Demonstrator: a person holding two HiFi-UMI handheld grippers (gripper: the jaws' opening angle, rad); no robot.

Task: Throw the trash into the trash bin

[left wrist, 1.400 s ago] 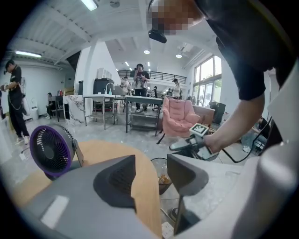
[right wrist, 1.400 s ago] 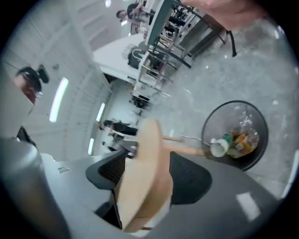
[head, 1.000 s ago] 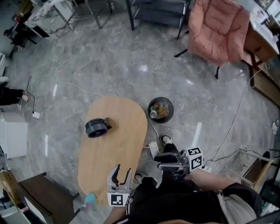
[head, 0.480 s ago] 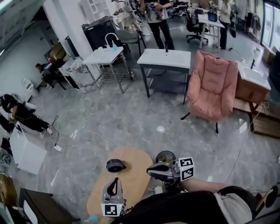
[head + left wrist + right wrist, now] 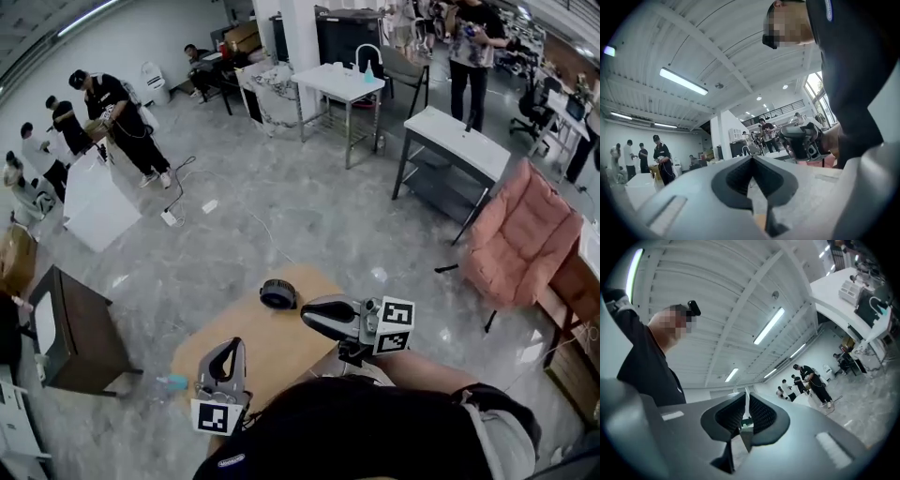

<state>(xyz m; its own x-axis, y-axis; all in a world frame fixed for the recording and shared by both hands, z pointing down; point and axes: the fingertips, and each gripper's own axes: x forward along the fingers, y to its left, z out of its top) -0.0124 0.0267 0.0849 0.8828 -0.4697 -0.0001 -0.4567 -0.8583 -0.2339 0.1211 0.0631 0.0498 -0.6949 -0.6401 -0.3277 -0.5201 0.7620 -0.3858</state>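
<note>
In the head view, the left claw (image 5: 232, 345) is being held closed and empty over the near end of the oval wooden bench (image 5: 281, 342). The right claw (image 5: 307, 317), likewise closed on nothing, is being pointed leftward across the bench's right side. A round black object (image 5: 278, 294) is being carried by the bench beyond both. The trash bin is being shown nowhere. In the left gripper view, the jaws are being held together at their tips, with the right claw seen beyond them. In the right gripper view, the jaws are being held together, aimed toward the ceiling.

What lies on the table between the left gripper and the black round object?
Head view: bare table between left gripper and black round object.
</note>
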